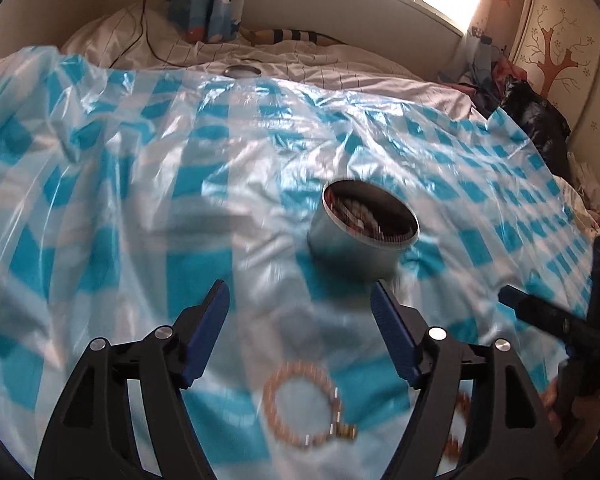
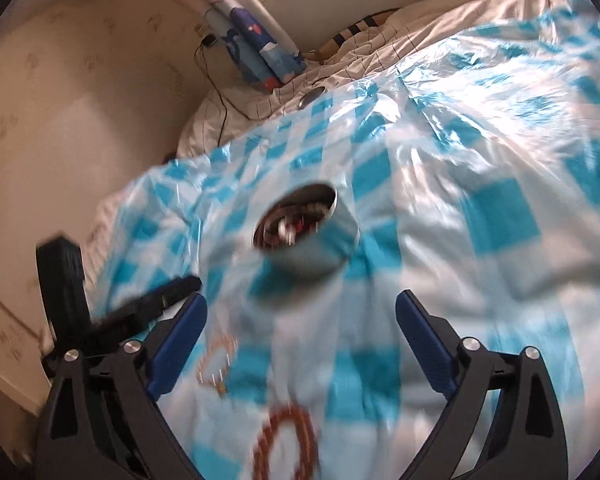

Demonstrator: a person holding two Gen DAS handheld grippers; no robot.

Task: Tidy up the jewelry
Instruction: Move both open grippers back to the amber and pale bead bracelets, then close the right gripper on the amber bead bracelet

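Observation:
A round metal tin [image 1: 360,236] with several pieces of jewelry inside stands open on the blue-and-white checked plastic sheet [image 1: 140,184]. My left gripper [image 1: 300,296] is open just short of the tin, nothing between its fingers. A pale beaded bracelet [image 1: 269,398] lies on the sheet beneath it. Part of a darker bracelet [image 1: 458,424] shows behind its right finger. In the right wrist view my right gripper [image 2: 302,304] is open and empty, in front of the tin [image 2: 304,236]. A red-brown beaded bracelet [image 2: 290,410] lies under it, the pale bracelet [image 2: 220,346] to its left.
The sheet covers a bed with white bedding [image 1: 340,60]. A round metal lid [image 1: 242,71] lies at the sheet's far edge. A black bag [image 1: 536,120] and clothes pile up at the right. A cable [image 1: 144,20] runs down the wall. Both views are motion-blurred.

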